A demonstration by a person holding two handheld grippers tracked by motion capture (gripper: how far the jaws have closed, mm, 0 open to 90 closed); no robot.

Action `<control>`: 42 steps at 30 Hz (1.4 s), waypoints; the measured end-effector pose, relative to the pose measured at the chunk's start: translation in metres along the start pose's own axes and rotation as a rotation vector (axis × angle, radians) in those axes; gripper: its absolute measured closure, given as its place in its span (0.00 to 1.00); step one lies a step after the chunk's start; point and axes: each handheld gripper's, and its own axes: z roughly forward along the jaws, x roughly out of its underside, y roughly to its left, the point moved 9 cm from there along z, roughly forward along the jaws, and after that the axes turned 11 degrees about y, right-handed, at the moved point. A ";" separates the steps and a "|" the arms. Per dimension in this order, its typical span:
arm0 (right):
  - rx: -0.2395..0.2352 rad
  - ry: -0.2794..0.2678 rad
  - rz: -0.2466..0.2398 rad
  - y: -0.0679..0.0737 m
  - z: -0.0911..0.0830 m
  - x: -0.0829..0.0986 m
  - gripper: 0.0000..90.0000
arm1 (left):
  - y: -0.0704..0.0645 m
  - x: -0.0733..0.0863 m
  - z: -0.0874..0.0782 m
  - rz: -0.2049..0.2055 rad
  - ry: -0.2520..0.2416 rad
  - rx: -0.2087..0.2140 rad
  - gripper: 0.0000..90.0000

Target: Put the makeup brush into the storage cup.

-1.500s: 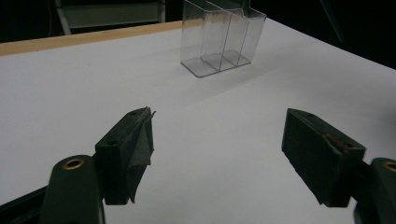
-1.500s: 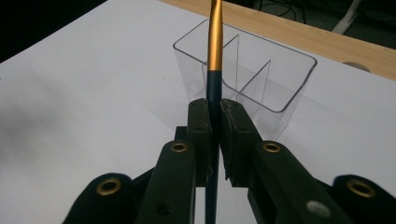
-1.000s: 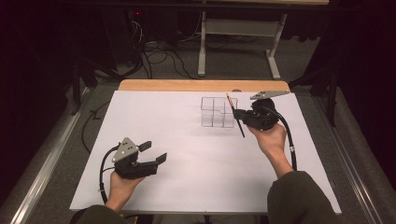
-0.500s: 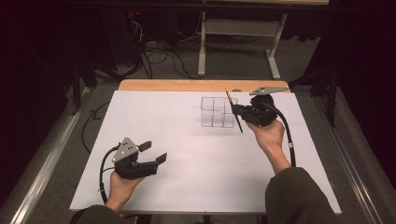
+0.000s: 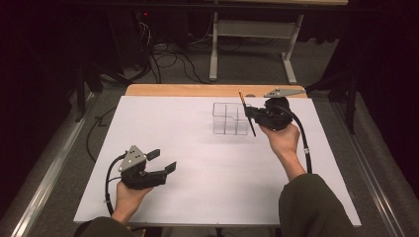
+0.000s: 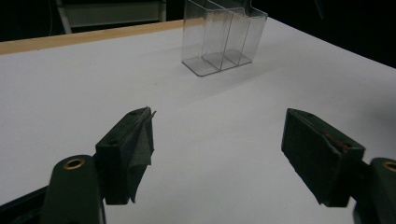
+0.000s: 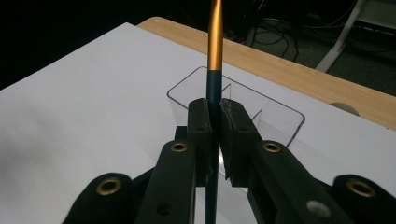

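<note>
Right gripper [image 5: 253,115], at the far right of the table, has its two black jaws pressed shut on a slim pen [image 5: 246,113] with a dark barrel and an orange upper end. In the right gripper view, I see the pen [image 7: 214,56] standing close to upright between the jaws, clamped around its dark middle part, with the orange end rising above them. I judge the grip sits mid-barrel so that the lower end hangs free and can be lowered into something.

Just behind and below the pen is a clear plastic organizer [image 5: 229,118] divided into several open-topped compartments. It stands on the white table [image 5: 197,148], toward the far edge, left of the gripper. From above, the pen leans across the organizer's right edge, and I cannot tell which compartment its lower tip is over, or whether it has entered one yet. My reading is that I am bringing the pen over to drop it in.

Left gripper [image 5: 160,160] rests well apart, near the front left of the table, held in the person's hand. Its jaws stand wide apart with nothing between them. In the left gripper view the organizer [image 6: 219,37] sits far ahead, empty as far as I can see. I take this gripper to be parked out of the way.
</note>
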 end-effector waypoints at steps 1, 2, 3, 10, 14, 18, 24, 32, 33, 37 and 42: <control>0.001 -0.003 0.004 0.000 0.000 -0.001 0.94 | 0.000 0.000 0.000 0.001 0.002 0.000 0.28; 0.002 -0.006 0.008 -0.001 0.000 -0.001 0.94 | 0.000 0.000 0.000 0.001 0.000 -0.001 0.28; 0.003 -0.009 0.009 -0.002 0.000 -0.002 0.94 | 0.000 0.000 0.000 0.001 0.000 -0.001 0.28; 0.019 -0.002 0.006 -0.005 0.004 -0.005 0.94 | 0.000 0.000 0.000 -0.001 -0.001 -0.001 0.28; 0.027 0.003 -0.012 -0.004 0.008 -0.007 0.94 | 0.000 0.000 0.000 0.001 0.001 -0.001 0.28; 0.030 -0.002 -0.018 -0.004 0.009 -0.011 0.94 | 0.000 0.000 0.000 -0.002 0.000 0.000 0.28; 0.034 -0.014 -0.014 -0.005 0.013 -0.017 0.94 | -0.001 0.000 0.001 0.003 0.001 0.002 0.28; 0.032 -0.022 -0.008 -0.007 0.020 -0.022 0.94 | 0.000 0.000 0.001 0.000 0.000 0.001 0.28; 0.031 -0.023 -0.004 -0.008 0.020 -0.023 0.94 | 0.000 0.000 0.001 0.001 0.000 0.001 0.28; 0.028 -0.030 -0.001 -0.008 0.023 -0.026 0.94 | 0.000 0.000 0.001 0.000 0.002 0.002 0.28; 0.031 -0.048 0.003 -0.011 0.025 -0.032 0.94 | 0.000 0.000 0.001 0.002 0.000 0.002 0.28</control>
